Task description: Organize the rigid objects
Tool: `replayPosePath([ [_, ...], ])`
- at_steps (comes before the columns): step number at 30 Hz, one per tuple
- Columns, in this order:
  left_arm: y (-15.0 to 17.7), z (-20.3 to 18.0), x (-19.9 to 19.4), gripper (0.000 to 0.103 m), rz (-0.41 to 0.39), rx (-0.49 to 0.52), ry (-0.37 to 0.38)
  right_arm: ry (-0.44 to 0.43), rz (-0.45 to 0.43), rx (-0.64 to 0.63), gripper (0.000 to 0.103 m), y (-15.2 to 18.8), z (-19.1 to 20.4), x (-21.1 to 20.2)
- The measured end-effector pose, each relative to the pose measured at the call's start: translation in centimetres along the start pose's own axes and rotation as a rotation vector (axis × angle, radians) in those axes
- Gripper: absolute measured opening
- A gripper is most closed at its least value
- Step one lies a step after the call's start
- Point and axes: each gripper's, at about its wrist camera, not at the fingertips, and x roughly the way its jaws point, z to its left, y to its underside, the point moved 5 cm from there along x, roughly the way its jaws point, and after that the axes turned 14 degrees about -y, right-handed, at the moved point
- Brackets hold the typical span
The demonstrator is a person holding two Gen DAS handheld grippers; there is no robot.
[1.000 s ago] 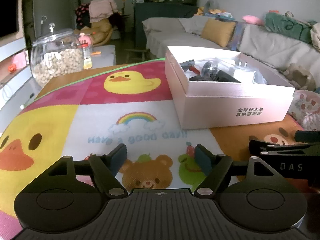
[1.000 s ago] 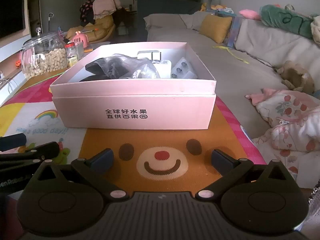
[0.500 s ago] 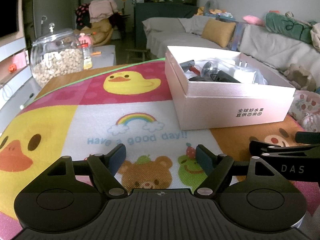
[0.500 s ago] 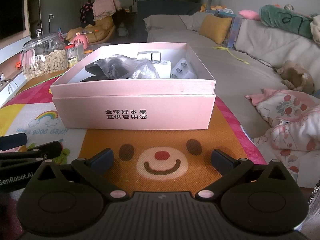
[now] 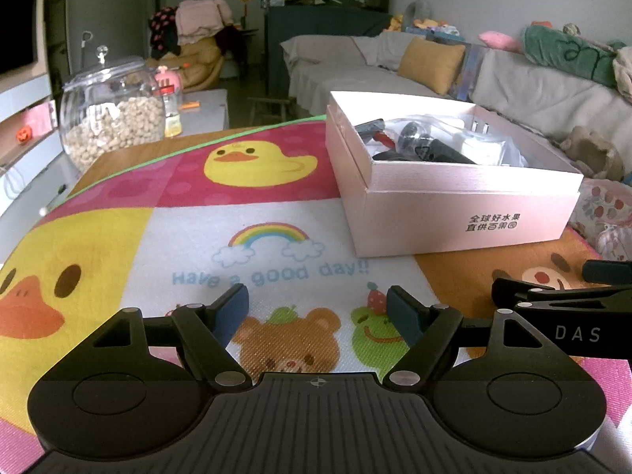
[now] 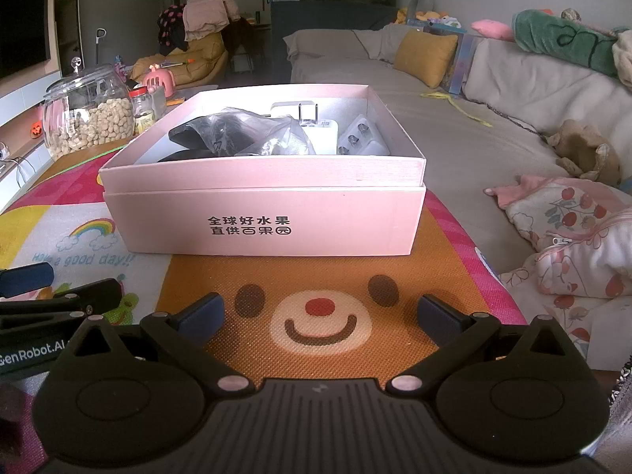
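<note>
- Compared with the earlier frames, both views are almost unchanged; only the left tool's arm at the left edge of the right wrist view has shifted slightly, and the box has not moved.
- Left tool (image 5: 317, 308): fingers spread apart, nothing between them, held low over the printed mat (image 5: 189, 213) above the bear and frog prints.
- Right tool (image 6: 320, 314): fingers spread wide, nothing between them, held low over the orange bear-face panel of the mat.
- Pink box (image 6: 260, 213): open, lid off, standing on the mat on the tabletop straight ahead of the right tool and ahead and to the right of the left tool. Black printed characters mark its near wall.
- Box contents, right wrist view only: a white plug adapter (image 6: 312, 126) with two prongs pointing up, and a white tray (image 6: 361, 140) with small metal pieces beside it at the right wall.
- Box contents, both views: dark items in a clear plastic bag (image 6: 252, 132). What the items are cannot be told.
- Left wrist view only: a red and dark part (image 5: 377, 130) at the box's left inner corner, and the yellow duck print (image 5: 256, 162) beside the box.
- Glass jar (image 5: 112, 118): filled with pale pieces, lid on, standing well apart from the box past the mat's far left edge, with a small bottle (image 5: 172, 112) just beside it.
- Sofa (image 6: 454, 118): to the right of the tabletop, with a yellow cushion (image 6: 426, 57) on it.
</note>
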Motion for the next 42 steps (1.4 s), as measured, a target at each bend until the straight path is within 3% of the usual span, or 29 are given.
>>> replayPosePath([
  [42,0.02,0.04,0.27,0.084,-0.001,0.019,-0.017,-0.001,0.0,0.001,0.103,0.03,0.0,0.02],
])
